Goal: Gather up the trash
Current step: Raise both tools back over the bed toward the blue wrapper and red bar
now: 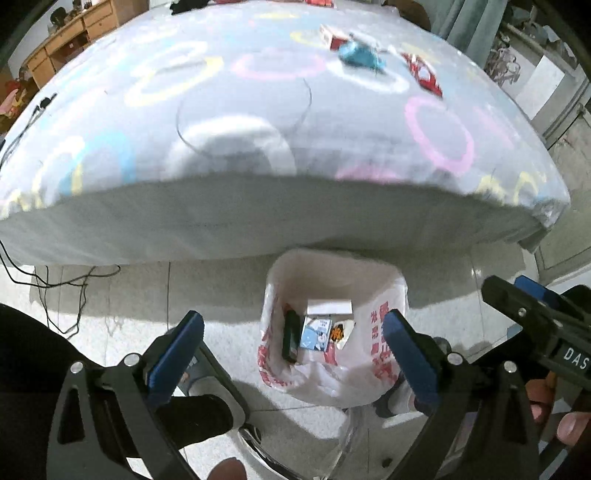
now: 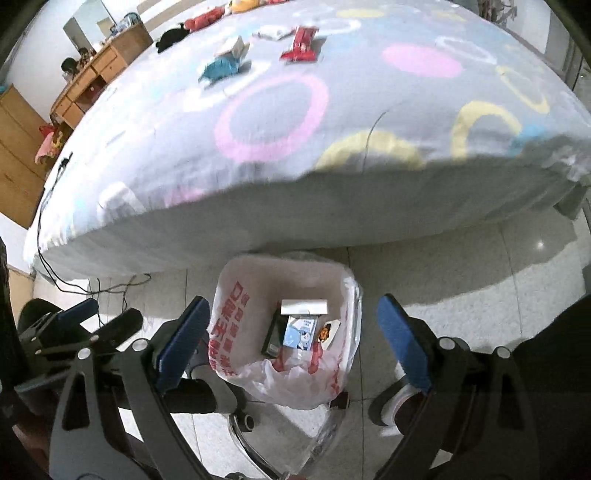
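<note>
A bin lined with a white bag printed in red [image 1: 373, 295] [image 2: 236, 291] stands on the floor by the bed's edge. Inside lie a dark box [image 1: 290, 334] [image 2: 273, 332], a blue-and-white carton [image 1: 316, 334] [image 2: 300, 332] and a white card [image 2: 303, 307]. Both grippers hover above the bin. My left gripper [image 1: 293, 339] is open and holds nothing. My right gripper [image 2: 293, 325] is open and bare too. On the bed lie a crumpled blue wrapper [image 1: 360, 54] [image 2: 221, 68], a red packet [image 1: 423, 72] [image 2: 301, 43] and a red-and-white box [image 1: 332, 37] [image 2: 233, 46].
The bed [image 1: 236, 218] [image 2: 332, 206] with its ring-patterned sheet fills the upper half. Black cables [image 1: 48, 280] [image 2: 92, 284] trail on the tiled floor at left. A wooden desk [image 1: 70, 33] [image 2: 99, 62] stands far left. A chair base [image 2: 243, 428] and a person's feet are near the bin.
</note>
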Available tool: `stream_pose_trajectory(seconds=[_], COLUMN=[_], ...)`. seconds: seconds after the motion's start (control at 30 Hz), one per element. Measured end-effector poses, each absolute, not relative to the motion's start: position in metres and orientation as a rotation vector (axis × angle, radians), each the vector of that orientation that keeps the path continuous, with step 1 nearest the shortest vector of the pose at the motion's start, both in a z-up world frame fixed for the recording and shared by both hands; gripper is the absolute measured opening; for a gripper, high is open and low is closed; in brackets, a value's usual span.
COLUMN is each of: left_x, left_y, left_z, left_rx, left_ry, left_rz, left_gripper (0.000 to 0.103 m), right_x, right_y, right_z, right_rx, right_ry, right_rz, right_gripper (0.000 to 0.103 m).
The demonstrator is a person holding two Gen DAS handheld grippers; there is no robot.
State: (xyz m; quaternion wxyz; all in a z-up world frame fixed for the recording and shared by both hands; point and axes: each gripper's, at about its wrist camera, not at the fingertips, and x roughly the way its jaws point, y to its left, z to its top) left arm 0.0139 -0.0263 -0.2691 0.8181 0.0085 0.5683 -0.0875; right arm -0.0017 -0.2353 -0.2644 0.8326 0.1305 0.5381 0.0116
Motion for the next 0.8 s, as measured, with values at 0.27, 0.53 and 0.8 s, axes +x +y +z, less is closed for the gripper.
stream_pose_trajectory(seconds=[0.27,0.53,0.8], left_x=[0.023,0.047,0.085], left_y=[-0.026,-0.038,-0.067], left_z=[-0.222,-0.186,-0.149], left_rx=[0.011,0.008,0.041], left_ry=[1.109,1.055,0.993], left_rz=[-0.169,-0.186,-0.215], left_gripper=[0.095,0.095,0.095], right_x=[0.002,0.029,0.081], right_y=[-0.252,-0.264,-0.285], right_z=[-0.206,-0.145,-0.083], right_rx=[0.291,0.242,0.197], right_ry=[1.027,0.944,0.874], right_rz=[0.013,0.024,-0.002], right_gripper=[0.091,0.092,0.093])
